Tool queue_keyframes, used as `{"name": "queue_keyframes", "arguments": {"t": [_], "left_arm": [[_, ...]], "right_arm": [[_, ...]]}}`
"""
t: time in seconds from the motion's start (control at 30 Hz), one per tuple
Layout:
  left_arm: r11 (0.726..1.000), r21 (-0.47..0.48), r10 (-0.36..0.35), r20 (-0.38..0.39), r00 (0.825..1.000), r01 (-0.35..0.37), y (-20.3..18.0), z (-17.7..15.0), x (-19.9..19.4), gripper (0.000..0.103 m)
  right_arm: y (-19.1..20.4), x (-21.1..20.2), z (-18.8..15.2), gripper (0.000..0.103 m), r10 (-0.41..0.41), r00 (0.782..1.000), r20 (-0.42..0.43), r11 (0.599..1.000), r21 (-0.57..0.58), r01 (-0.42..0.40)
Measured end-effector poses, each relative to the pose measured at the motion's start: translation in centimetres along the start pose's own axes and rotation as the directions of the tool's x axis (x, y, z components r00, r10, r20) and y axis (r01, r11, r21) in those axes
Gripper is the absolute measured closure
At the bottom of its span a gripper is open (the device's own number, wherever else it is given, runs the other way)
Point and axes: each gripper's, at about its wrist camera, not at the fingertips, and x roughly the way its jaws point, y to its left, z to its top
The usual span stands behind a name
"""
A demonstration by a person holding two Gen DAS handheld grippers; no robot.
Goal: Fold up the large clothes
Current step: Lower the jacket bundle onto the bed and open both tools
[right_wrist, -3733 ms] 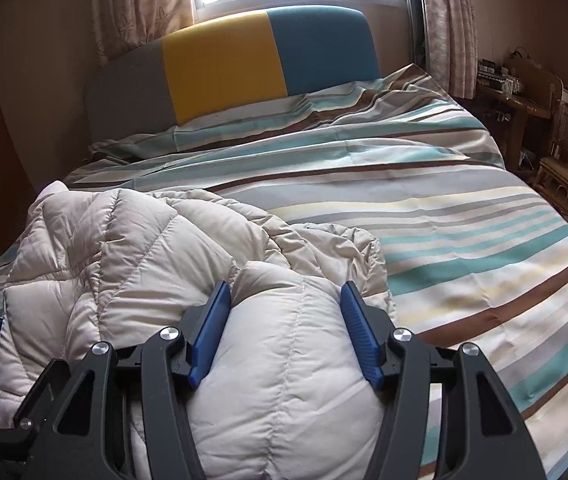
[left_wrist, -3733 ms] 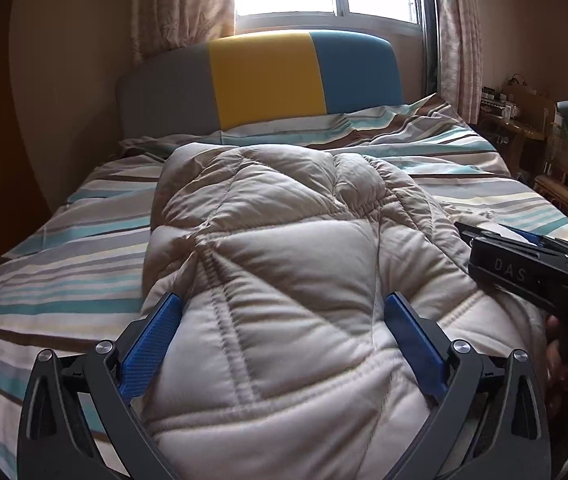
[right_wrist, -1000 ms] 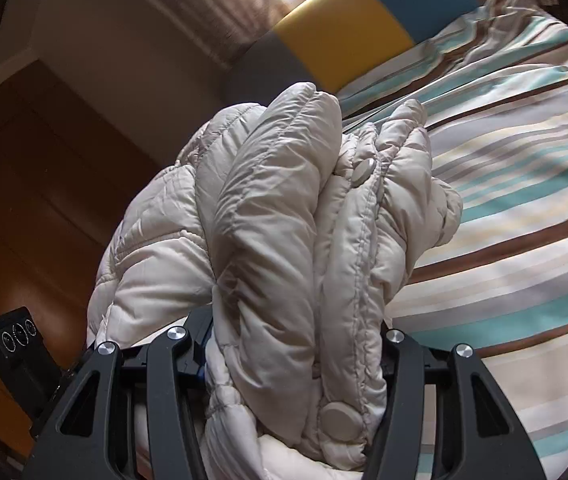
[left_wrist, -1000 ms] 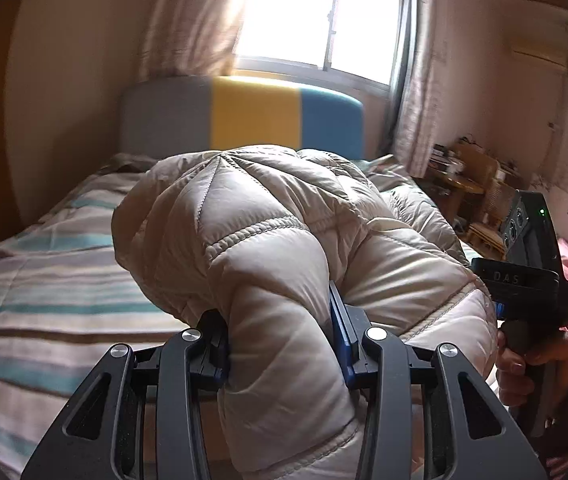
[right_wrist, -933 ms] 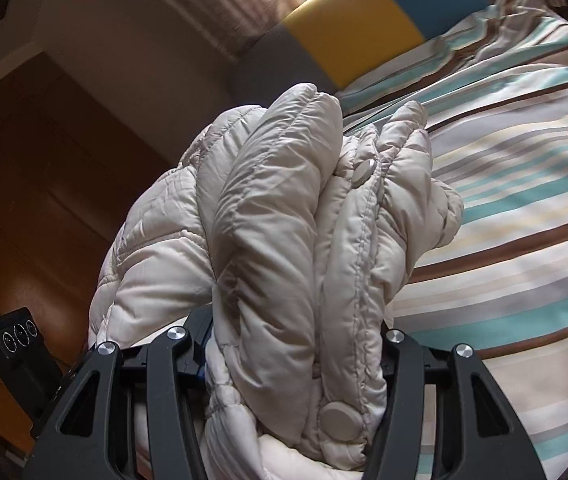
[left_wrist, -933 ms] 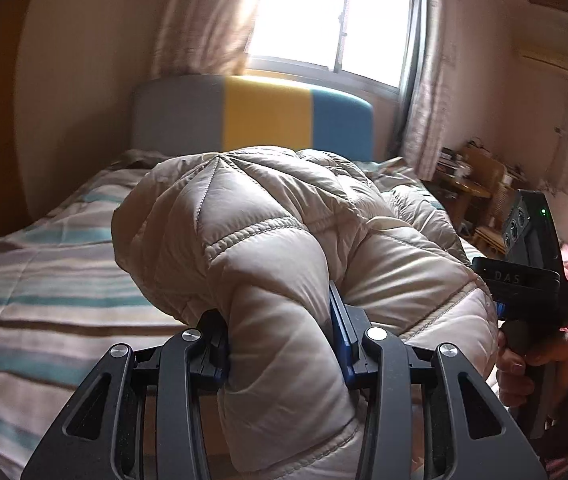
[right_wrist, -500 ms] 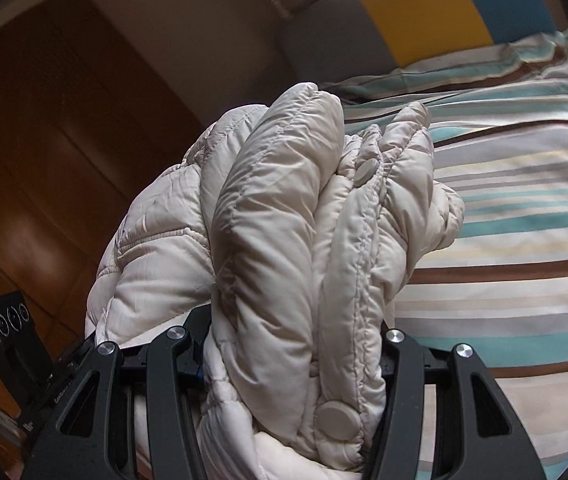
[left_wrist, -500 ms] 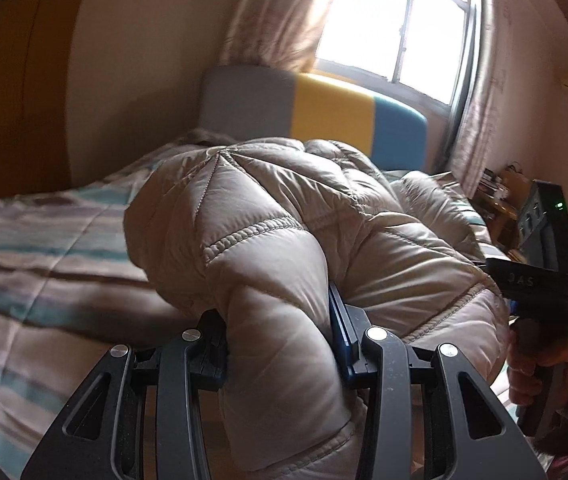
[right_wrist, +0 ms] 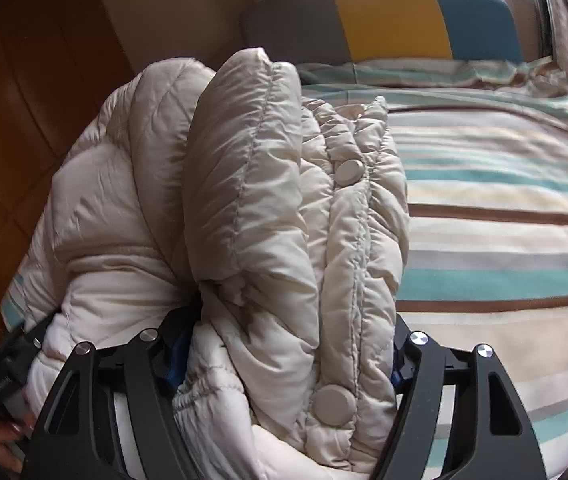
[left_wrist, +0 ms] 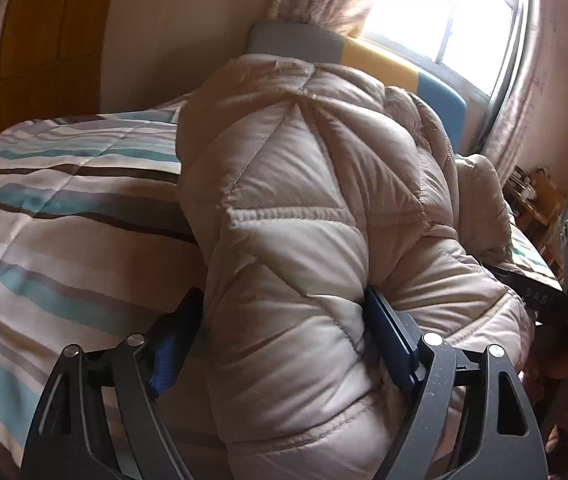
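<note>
A beige puffer jacket (left_wrist: 304,208) fills the frame's centre above a striped duvet (left_wrist: 43,200). The left gripper (left_wrist: 284,344) clamps a thick quilted fold at lower centre; the right gripper (right_wrist: 284,356) pinches the bunched snap-button edge.

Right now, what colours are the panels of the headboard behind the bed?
Grey, yellow and blue panels, side by side on the headboard; the right wrist view shows them best.
</note>
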Motion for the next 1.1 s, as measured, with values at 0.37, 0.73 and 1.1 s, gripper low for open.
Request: {"name": "queue_keyframes", "arguments": {"t": [0.37,0.73,1.1], "left_arm": [[0.983,-0.152,0.123,0.114,0.986,-0.105,0.2,6.7,-4.4,0.005],[0.964,0.037,0.263,0.011,0.965,-0.263,-3.7,13.8,6.1,0.006],[0.969,0.001,0.246,-0.036,0.969,-0.246,-2.7,11.9,11.9,0.003]], "right_arm": [[1.3,-7.2,6.8,0.037,0.003,0.979,0.204,0.997,-0.079,0.014],[7.2,3.0,9.5,0.063,-0.107,0.991,0.077,0.964,-0.236,0.122],[3.3,8.7,8.9,0.061,-0.117,0.993,0.011,0.981,-0.154,0.117]]}}
